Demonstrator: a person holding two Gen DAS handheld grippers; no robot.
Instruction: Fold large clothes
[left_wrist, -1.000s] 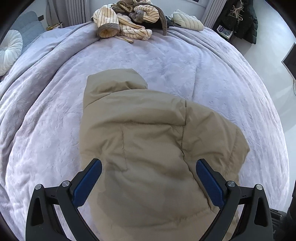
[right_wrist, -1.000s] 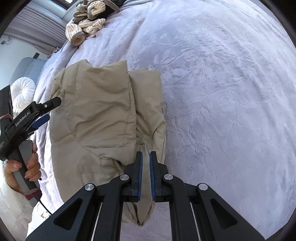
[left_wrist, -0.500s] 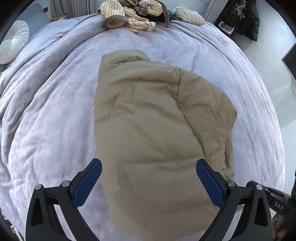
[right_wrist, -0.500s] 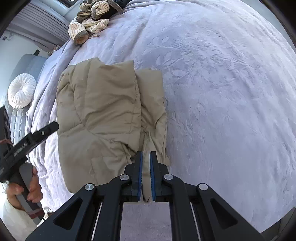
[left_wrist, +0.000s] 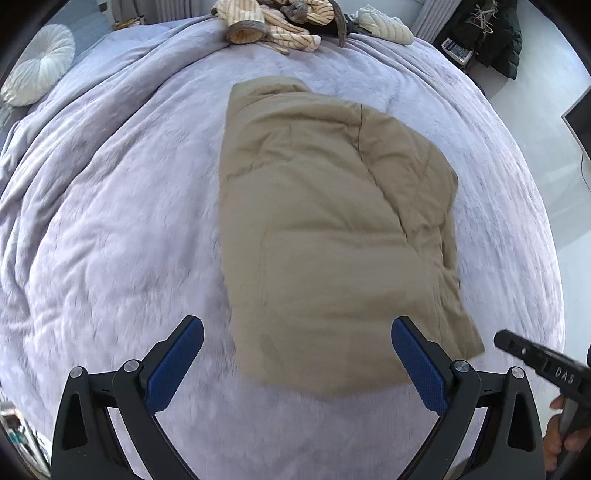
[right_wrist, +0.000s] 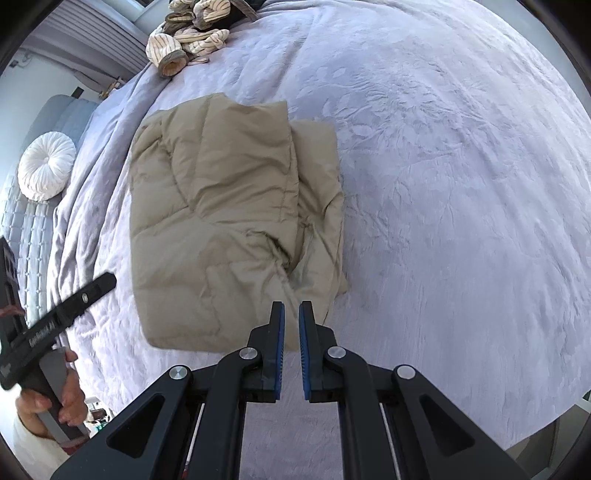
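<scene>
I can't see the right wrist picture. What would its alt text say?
A tan padded jacket lies folded into a rough rectangle on a lilac bedspread. In front, the right tool hangs above its near edge, blue pads nearly together and empty. Striped clothes are heaped at the far end, and a hand holds the left tool.

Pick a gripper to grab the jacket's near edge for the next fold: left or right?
Left, probably. The left gripper is open over the jacket hem. The right gripper is shut, empty, at its corner.
</scene>
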